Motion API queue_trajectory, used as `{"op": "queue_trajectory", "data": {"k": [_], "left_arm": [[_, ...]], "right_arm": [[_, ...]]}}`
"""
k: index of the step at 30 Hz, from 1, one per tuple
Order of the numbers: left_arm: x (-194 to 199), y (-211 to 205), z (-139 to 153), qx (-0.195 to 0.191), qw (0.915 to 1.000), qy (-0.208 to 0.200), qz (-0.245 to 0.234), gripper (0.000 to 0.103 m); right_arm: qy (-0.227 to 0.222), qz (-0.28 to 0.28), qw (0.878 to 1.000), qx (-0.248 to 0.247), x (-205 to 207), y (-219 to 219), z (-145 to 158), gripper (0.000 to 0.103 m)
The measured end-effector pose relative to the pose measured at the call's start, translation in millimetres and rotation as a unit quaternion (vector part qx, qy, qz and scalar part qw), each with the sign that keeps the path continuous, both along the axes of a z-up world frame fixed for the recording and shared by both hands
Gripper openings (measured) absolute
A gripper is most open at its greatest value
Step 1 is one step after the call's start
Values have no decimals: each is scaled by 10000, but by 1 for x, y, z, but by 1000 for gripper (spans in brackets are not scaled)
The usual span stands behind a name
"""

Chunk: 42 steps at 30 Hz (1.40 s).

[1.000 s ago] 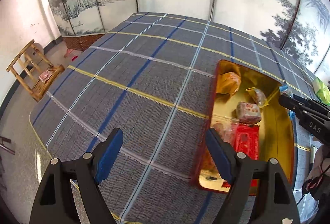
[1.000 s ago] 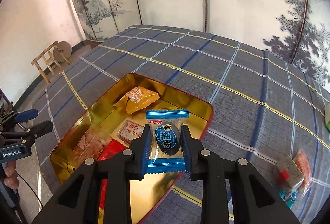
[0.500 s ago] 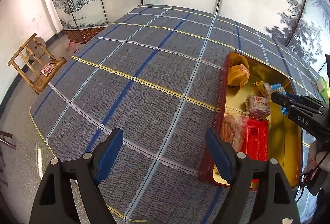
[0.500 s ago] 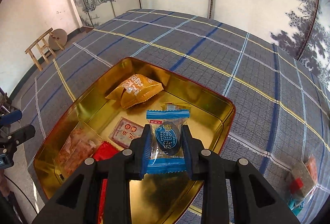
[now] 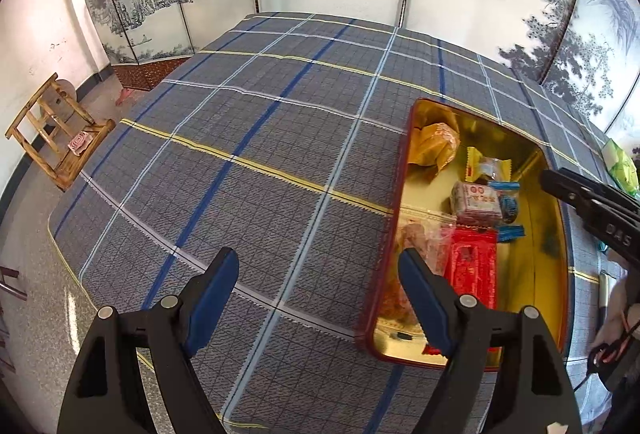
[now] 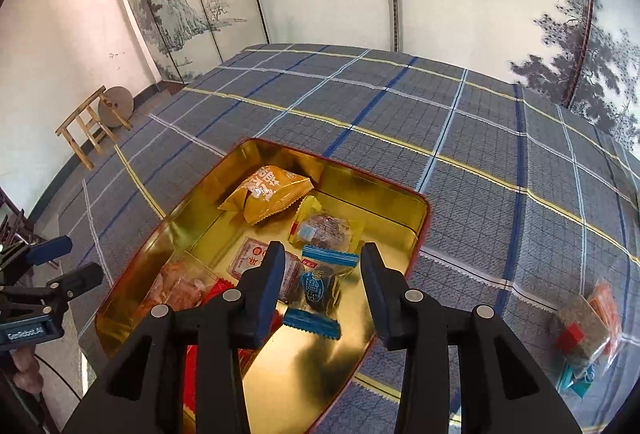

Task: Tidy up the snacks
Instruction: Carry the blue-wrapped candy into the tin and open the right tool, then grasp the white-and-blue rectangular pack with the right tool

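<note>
The right tongs [image 6: 322, 274] hang spread over 1 gold tin [image 6: 416, 218], gripping nothing; the blue sweet [image 6: 318, 288] lies loose on the tin floor between the 2 fingers, apart from both. The left tongs [image 5: 318, 292] are spread too, empty, over the plaid worktop [image 5: 260, 154] beside the tin's left wall. The tin holds 6 snacks: the blue sweet, 1 orange pack [image 6: 266, 196] at the far end, 1 yellow-wrapped cake [image 6: 326, 228] just beyond the sweet, 1 clear pack with a red label [image 6: 256, 258] touching it on the left, 1 bag of reddish bits [image 6: 180, 284], and 1 red pack [image 5: 472, 268] toward the near end. Near the worktop's right edge, well apart from the tin, lies 1 small heap of wrapped snacks [image 6: 588, 330]; I cannot count them.
</note>
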<state>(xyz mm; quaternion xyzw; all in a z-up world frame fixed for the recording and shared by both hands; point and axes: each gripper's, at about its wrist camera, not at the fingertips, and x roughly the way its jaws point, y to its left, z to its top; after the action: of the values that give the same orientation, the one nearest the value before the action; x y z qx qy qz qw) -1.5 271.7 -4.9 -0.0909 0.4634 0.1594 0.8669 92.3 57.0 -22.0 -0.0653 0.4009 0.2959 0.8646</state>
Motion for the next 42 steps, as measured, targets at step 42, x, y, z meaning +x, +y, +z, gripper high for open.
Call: {"op": "queue_trajectory", "data": {"k": [42], "left_arm": [[37, -114, 20, -191, 9912, -222, -1290, 79]], "right_arm": [[725, -2432, 9619, -1018, -81, -190, -61, 56]]}}
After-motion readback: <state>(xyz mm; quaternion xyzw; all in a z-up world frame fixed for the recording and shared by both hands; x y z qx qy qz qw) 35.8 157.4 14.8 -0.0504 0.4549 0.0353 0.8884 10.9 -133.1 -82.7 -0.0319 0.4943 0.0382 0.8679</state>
